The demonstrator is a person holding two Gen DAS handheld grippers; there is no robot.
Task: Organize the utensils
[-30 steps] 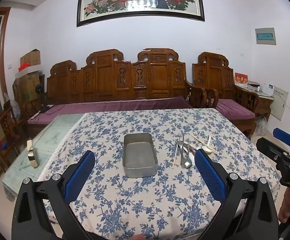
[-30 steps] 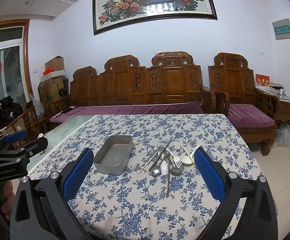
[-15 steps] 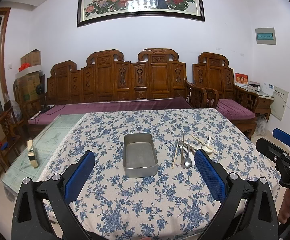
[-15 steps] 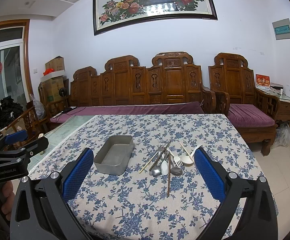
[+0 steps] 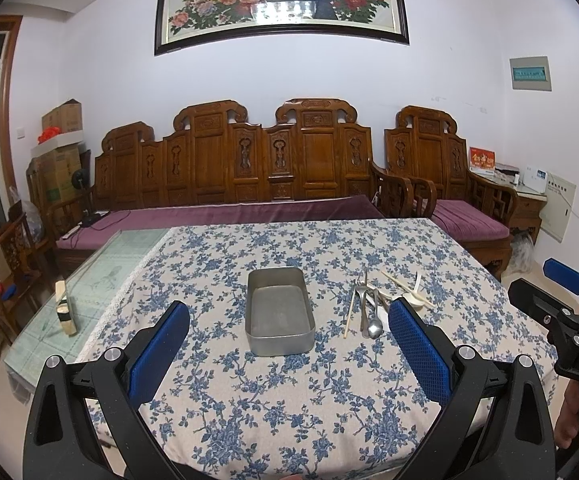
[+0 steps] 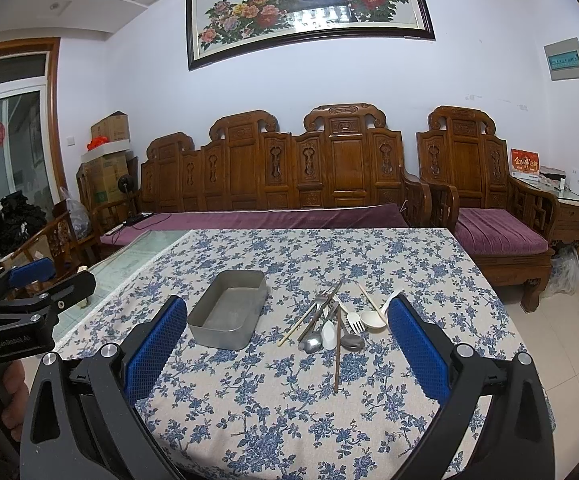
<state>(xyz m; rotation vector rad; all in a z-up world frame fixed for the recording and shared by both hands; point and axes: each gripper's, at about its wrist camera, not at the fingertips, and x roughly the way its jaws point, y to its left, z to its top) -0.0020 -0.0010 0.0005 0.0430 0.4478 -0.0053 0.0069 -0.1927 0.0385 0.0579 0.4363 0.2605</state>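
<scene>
Both hand-held grippers hover with fingers spread wide and empty, the left hand-held gripper (image 5: 289, 352) and the right hand-held gripper (image 6: 287, 350); the metal tray (image 6: 229, 314) sits on the floral-clothed desk (image 6: 289, 400); just right of it lies the utensil pile (image 6: 335, 320), spoons, a fork and seemingly chopsticks.

A blue-and-white floral tablecloth (image 6: 309, 392) carries a dull grey metal tin (image 6: 227, 314), silver and white utensils (image 6: 335, 322); black grippers' pads (image 6: 153, 354) are blue, sofa cushions (image 6: 497, 232) purple.
</scene>
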